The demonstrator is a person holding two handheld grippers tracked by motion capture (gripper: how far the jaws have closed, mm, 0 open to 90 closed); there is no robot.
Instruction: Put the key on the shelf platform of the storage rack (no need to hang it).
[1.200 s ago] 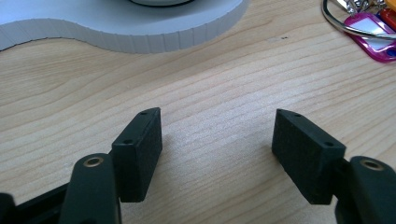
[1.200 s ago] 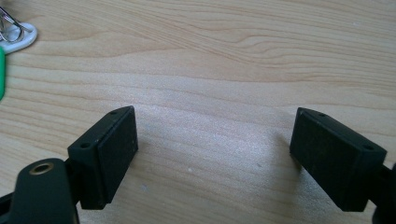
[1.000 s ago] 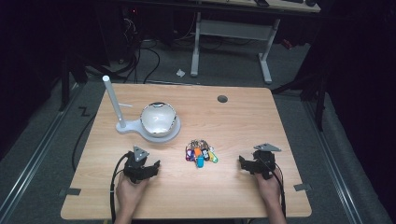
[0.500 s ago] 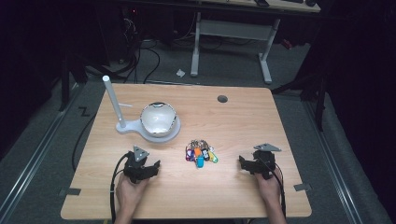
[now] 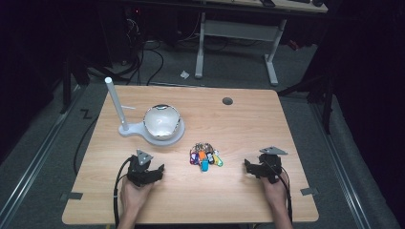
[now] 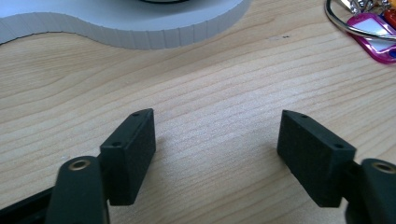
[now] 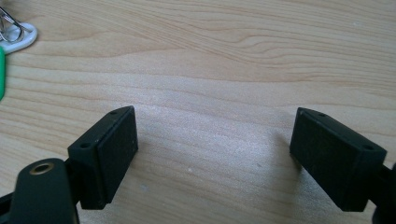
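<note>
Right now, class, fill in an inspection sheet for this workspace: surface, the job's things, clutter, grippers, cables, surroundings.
Surface: wooden table, light grain, with a small round hole near the far edge.
Job's things: bunch of coloured key tags on rings, lying mid-table between the grippers.
Clutter: white stand with an upright post and a shiny bowl, far left.
Grippers: left gripper open, empty, resting on the table; right gripper likewise.
Cables: black cable trails from the left gripper; more on the floor behind.
Surroundings: dark room, grey floor, white desk frame beyond.
</note>
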